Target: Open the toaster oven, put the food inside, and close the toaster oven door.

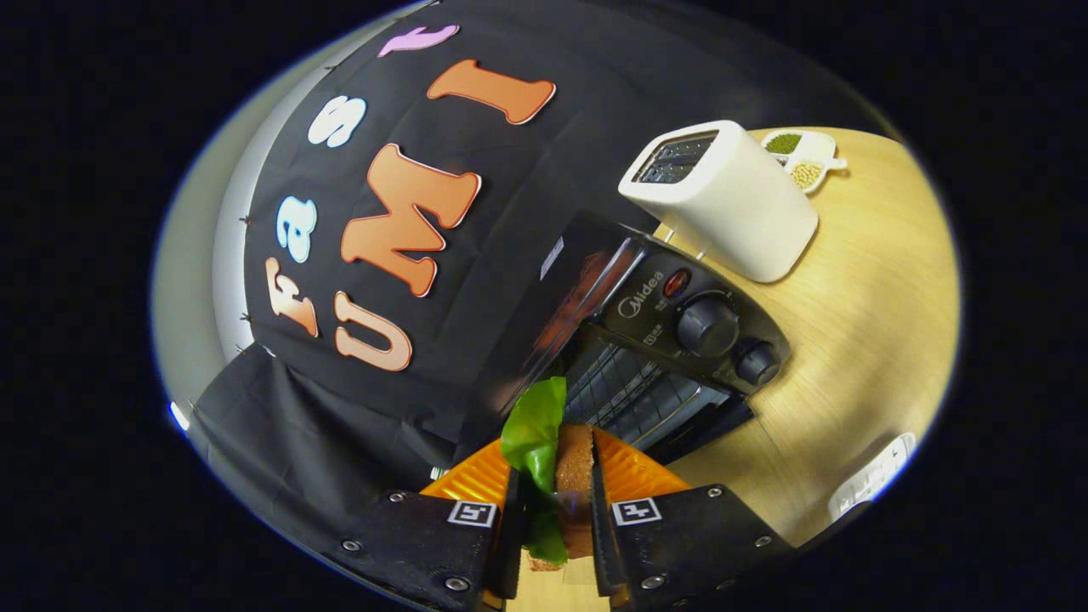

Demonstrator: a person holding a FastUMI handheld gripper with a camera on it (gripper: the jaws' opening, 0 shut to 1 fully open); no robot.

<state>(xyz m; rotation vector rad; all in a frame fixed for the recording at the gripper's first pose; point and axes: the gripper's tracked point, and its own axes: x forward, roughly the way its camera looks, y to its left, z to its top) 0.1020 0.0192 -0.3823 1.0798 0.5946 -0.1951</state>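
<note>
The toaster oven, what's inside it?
The toaster oven is open, showing a wire rack with no food on it. The tongs pinch the sandwich, which covers the nearer opening.

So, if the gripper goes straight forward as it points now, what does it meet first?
Most likely the open mouth of the toaster oven, at its wire rack. The gripper is shut on the sandwich, whose green leaf leads. Depth is unclear, so it might touch the oven's frame first.
</note>
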